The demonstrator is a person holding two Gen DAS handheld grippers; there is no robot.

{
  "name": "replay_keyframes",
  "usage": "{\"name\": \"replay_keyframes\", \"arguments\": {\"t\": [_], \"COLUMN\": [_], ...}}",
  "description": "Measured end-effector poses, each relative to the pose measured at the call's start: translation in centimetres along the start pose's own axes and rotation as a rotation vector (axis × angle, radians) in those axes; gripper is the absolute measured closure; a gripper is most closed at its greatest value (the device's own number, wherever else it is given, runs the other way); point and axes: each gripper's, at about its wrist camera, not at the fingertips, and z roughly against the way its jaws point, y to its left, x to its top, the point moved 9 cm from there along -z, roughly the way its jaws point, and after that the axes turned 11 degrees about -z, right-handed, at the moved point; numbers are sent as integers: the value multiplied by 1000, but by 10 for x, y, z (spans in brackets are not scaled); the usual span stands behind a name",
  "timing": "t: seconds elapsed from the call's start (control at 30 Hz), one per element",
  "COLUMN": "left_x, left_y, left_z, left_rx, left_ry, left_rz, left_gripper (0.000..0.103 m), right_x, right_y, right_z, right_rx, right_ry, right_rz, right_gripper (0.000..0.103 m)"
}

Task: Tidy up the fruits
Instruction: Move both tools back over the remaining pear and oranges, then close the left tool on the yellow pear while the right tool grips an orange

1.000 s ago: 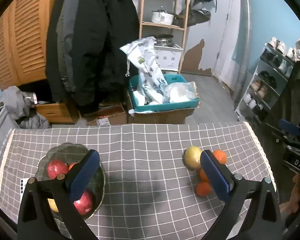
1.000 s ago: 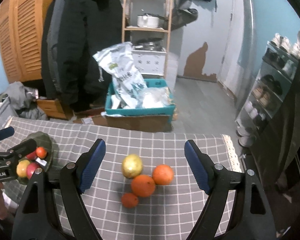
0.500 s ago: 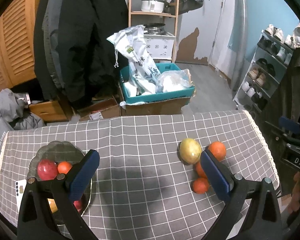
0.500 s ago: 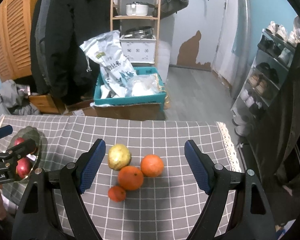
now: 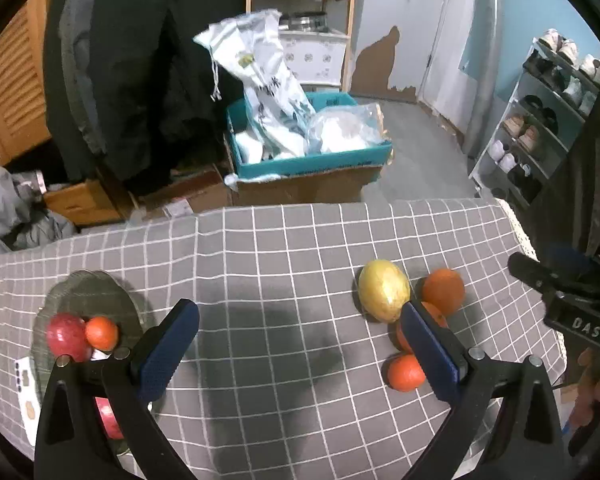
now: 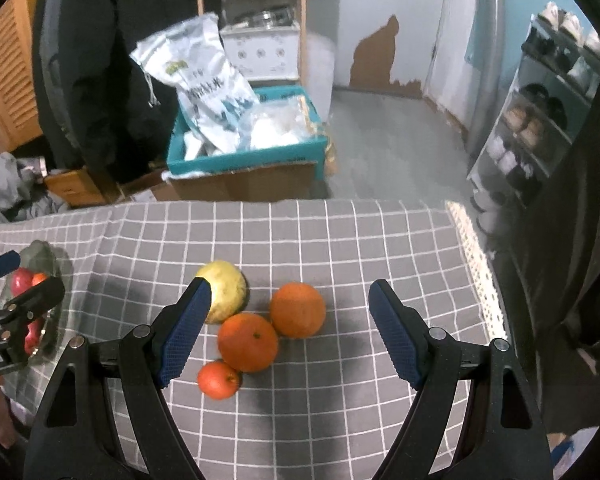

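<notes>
A yellow fruit (image 6: 225, 290), two oranges (image 6: 248, 342) (image 6: 297, 310) and a small tangerine (image 6: 218, 380) lie clustered on the grey checked tablecloth (image 6: 340, 248). My right gripper (image 6: 290, 330) is open and empty, hovering over this cluster. In the left wrist view the same fruits, with the yellow fruit (image 5: 384, 290), lie at the right. A glass bowl (image 5: 84, 292) at the left holds a red apple (image 5: 66, 336) and a small tangerine (image 5: 101, 333). My left gripper (image 5: 300, 354) is open and empty above the middle of the cloth.
The table's far edge faces a teal box (image 5: 308, 160) of plastic bags on the floor. A shoe rack (image 5: 540, 120) stands at the right, dark coats (image 5: 140, 60) hang at the back left. A white card (image 5: 24, 392) lies by the bowl.
Both grippers have shifted to the right and slightly back; the bowl slid toward the left edge of the left view, and the fruit cluster now sits centred between the right fingers.
</notes>
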Motion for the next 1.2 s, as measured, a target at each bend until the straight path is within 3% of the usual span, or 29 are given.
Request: {"name": "replay_keyframes", "arguments": {"t": [0.6,0.93,1.07,1.2], "left_x": [-12,-13,-7,2], "left_y": [-5,-16,-24,-37], "left_z": [-80,-94,-98,-102], "left_rx": [-45,-70,-87,-119], "left_ry": [141,172,174,175], "left_rz": [55,65,62,52], "left_gripper": [1,1,1,1], "right_x": [-38,-52,-55,-55], "right_y": [-21,-25,-29,-30], "right_z": [-117,-143,-148,-144], "right_rx": [4,-1,26,34], "right_ry": [292,349,370,364], "right_rz": [-113,-127,-159,-146], "right_gripper": [22,22,37,38]}}
